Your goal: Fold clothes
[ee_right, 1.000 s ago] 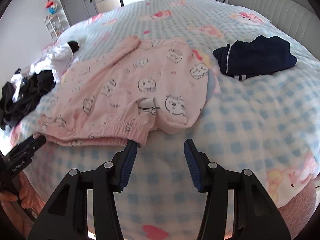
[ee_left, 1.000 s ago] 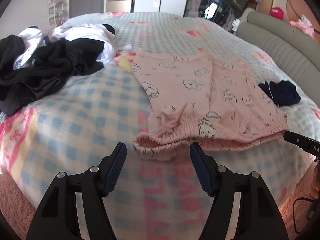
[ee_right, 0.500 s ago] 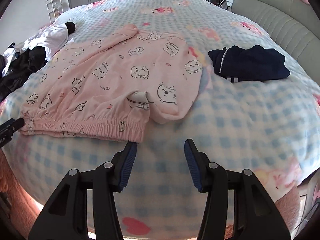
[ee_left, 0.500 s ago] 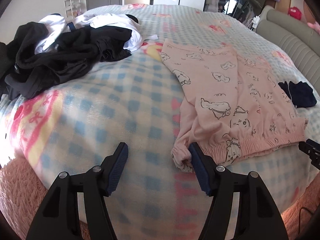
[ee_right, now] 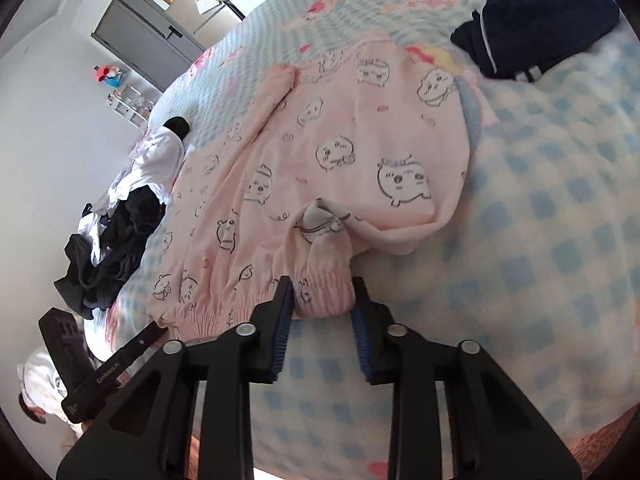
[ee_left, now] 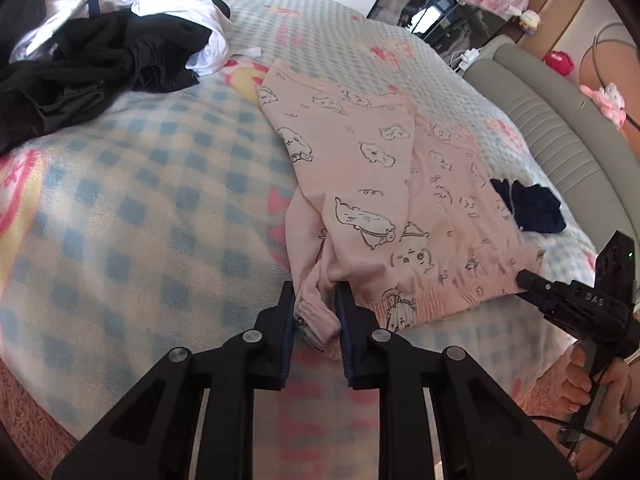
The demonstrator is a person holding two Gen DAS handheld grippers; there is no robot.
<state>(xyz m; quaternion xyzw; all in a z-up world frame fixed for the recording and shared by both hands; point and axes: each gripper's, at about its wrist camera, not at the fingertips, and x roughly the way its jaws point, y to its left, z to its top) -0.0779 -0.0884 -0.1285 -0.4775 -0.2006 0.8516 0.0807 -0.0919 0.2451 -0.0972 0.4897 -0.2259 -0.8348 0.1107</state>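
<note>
Left wrist view: left gripper clamped narrow on the near left corner of the pink pajama pants, elastic waistband bunched between the fingers. Pants spread flat across the checkered blanket of the bed, printed with little cartoon animals, waistband along the near edge. Off to the far left, a heap of black and white clothes, well apart from the pants. Beyond the pants on the right, a small navy garment, just beside the pink fabric. Right gripper seen at the right edge, tip touching the waistband's far corner. Grey padded headboard curved along the right.

Right wrist view: right gripper closed partway on the waistband's right corner, pink ribbed fabric gathered between the blue-padded fingers. Pants stretched away up the bed. Navy garment at top right, apart from the pants. Clothes heap far left. Left gripper visible at lower left, tip at the waistband's other end. Grey cabinet against the far wall.
</note>
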